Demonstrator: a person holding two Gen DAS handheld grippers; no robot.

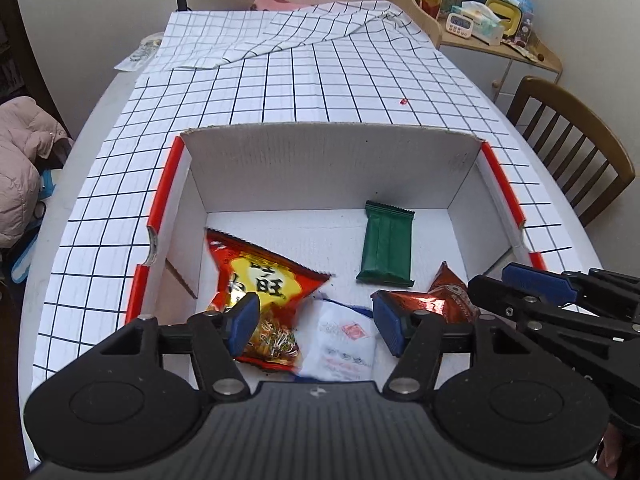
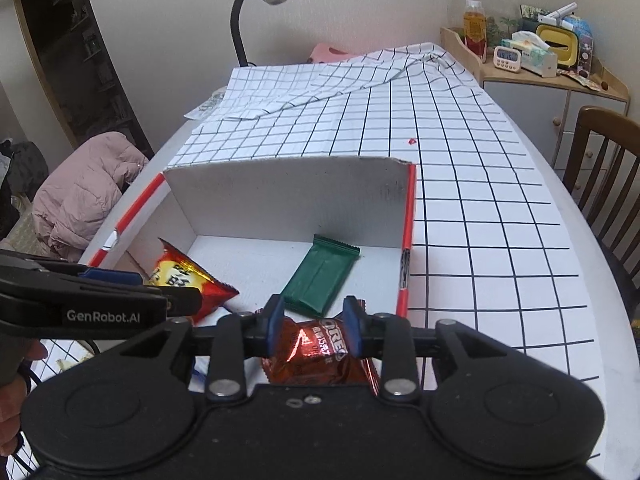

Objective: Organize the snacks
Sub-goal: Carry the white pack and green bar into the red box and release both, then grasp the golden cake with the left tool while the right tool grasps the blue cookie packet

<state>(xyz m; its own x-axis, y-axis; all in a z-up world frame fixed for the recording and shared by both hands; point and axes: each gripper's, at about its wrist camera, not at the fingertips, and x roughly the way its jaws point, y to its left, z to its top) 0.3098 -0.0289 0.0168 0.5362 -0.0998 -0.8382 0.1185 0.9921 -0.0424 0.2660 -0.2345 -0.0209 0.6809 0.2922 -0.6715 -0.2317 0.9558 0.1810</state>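
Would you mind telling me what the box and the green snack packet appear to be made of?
The box looks like corrugated cardboard: matte white inside, red outside, with a ragged cut top edge. The green snack packet seems to be plastic film with a dull satin finish: crimped zigzag end seals and a soft lengthwise fold.

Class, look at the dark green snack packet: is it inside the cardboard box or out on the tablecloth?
Inside: the green packet lies flat on the box floor, walls around it.
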